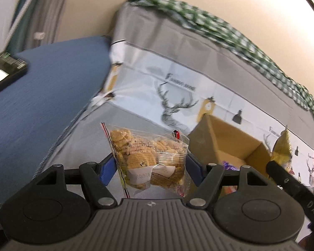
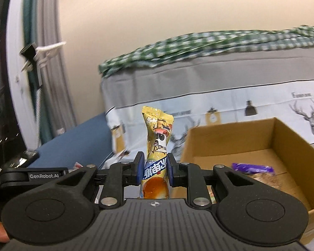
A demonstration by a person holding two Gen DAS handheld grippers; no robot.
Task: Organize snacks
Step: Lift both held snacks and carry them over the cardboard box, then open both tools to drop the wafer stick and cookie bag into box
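Note:
My left gripper [image 1: 150, 168] is shut on a clear bag of small round cookies [image 1: 150, 156], held above the grey cloth to the left of the cardboard box [image 1: 224, 138]. My right gripper [image 2: 153, 169] is shut on a tall yellow snack packet [image 2: 157, 142], held upright just left of the cardboard box [image 2: 293, 146]. A purple-wrapped snack [image 2: 253, 168] and another pale packet lie inside the box. The yellow packet [image 1: 282, 148] and the right gripper's arm show at the right edge of the left wrist view.
The table cover [image 1: 178, 96] is grey and white with deer prints. A green checked cloth [image 2: 198, 46] lies along its far edge by the wall. A blue surface [image 1: 41, 96] with a dark device [image 1: 4, 71] lies to the left.

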